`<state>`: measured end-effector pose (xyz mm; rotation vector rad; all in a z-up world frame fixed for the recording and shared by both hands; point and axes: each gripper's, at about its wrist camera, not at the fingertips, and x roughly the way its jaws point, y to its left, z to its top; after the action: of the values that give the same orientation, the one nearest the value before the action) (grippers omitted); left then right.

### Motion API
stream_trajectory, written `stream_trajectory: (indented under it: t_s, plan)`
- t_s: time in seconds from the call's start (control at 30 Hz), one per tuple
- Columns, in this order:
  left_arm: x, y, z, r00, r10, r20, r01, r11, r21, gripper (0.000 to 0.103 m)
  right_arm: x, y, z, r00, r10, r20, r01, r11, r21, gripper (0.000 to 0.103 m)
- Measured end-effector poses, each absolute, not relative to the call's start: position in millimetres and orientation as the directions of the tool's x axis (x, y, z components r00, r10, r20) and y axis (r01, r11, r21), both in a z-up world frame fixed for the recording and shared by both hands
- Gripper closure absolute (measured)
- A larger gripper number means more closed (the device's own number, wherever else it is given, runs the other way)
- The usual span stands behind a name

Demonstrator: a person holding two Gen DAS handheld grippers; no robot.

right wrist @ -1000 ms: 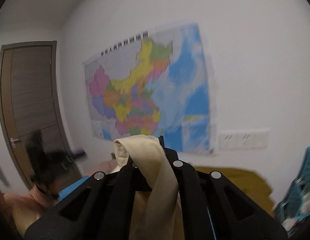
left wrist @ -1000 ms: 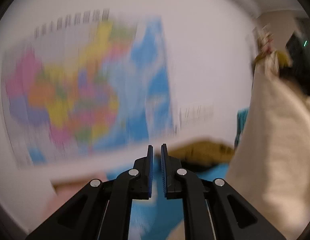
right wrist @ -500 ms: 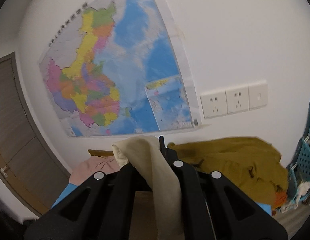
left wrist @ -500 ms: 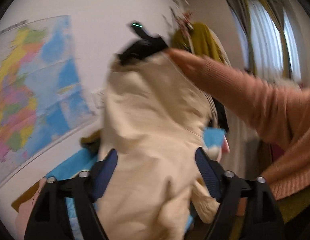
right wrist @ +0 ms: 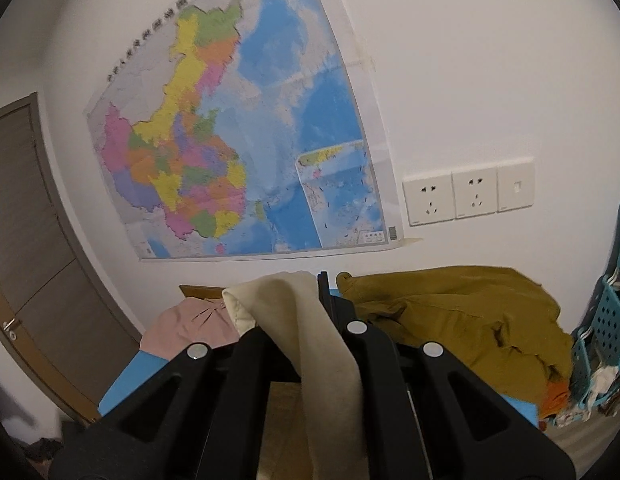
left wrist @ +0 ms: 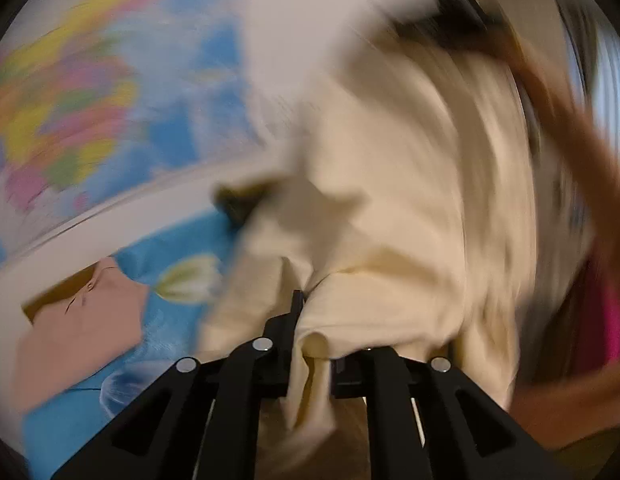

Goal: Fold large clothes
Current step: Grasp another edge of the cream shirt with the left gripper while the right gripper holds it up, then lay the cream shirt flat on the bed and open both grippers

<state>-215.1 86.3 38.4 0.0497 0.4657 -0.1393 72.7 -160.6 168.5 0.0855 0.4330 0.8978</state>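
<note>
Cream garment (left wrist: 390,208) (seemingly) between tool (left wrist: 305,320) fingers

Cream garment (left wrist: 390,208) hanging crumpled, pinched both ends, off bed.

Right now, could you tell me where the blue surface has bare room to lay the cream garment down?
Bare blue surface shows between the pink garment and the held cream garment. The far end is crowded: the mustard garment lies beside the blue basket.
</note>
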Motion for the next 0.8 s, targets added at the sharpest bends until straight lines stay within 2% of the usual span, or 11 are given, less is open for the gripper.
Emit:
stream_trajectory:
  t_s: [0.1,0.2,0.27,0.4,0.53,0.63,0.73,0.8]
  plan:
    - [-233.8,144.0,85.1,0.941,-0.089,-0.328,0.051,0.991,-0.123,0.099,52.0,-188.1,183.9,0.530,0.801,-0.279,-0.769,0.593,0.241,0.100]
    - [-252.2,186.1,121.4,0.966,-0.093,-0.240,0.032,0.969,-0.247,0.099,15.1,-217.0,205.9,0.531,0.820,-0.212,-0.804,0.567,0.179,0.100]
    - [-262.4,194.4,140.0,0.976,-0.106,-0.190,0.051,0.961,-0.272,0.099,-14.6,-235.6,220.5,0.523,0.837,-0.159,-0.828,0.543,0.140,0.100]
    - [-290.0,185.5,190.3,0.992,-0.087,-0.096,0.065,0.975,-0.211,0.099,-70.2,-257.7,244.6,0.514,0.854,-0.083,-0.851,0.519,0.073,0.100]
    - [-318.9,176.2,236.8,0.997,-0.052,-0.065,0.040,0.984,-0.172,0.099,-111.5,-270.5,269.5,0.494,0.869,-0.019,-0.869,0.495,0.009,0.100]
    - [-334.3,165.8,269.4,0.999,0.019,-0.041,-0.024,0.993,-0.117,0.099,-119.5,-269.4,284.3,0.485,0.874,0.015,-0.874,0.485,-0.026,0.100]
    - [-323.0,165.9,288.4,0.995,0.081,-0.052,-0.086,0.992,-0.090,0.099,-88.0,-253.5,290.4,0.473,0.881,-0.009,-0.881,0.473,0.015,0.100]
    - [-291.3,176.5,289.3,0.986,0.119,-0.115,-0.130,0.987,-0.093,0.099,-50.0,-232.8,282.5,0.473,0.878,-0.070,-0.874,0.478,0.087,0.099]
